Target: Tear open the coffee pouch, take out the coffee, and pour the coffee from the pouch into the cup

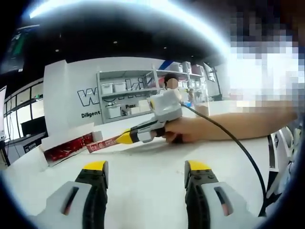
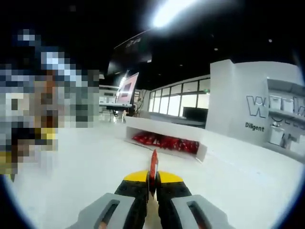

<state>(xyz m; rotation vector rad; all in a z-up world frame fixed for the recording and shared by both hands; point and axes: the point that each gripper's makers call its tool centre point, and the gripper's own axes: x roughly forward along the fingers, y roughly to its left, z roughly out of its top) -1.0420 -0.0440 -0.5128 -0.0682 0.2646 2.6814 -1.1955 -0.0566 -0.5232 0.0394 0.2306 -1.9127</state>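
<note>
My right gripper (image 2: 152,179) is shut on a thin red coffee pouch (image 2: 153,164), held edge-on above the white table (image 2: 86,162). In the left gripper view that same right gripper (image 1: 125,138) comes in from the right, held by a person's hand (image 1: 186,130), with the red pouch (image 1: 102,143) sticking out leftward from its yellow tips. My left gripper (image 1: 146,168) stands open low over the table, with nothing between its fingers, below and in front of the pouch.
An open white box (image 2: 164,141) with several red pouches lies on the table ahead of the right gripper; it also lies at the left in the left gripper view, box (image 1: 66,148). A black cable (image 1: 243,148) trails from the right gripper. Shelving (image 1: 126,95) stands behind.
</note>
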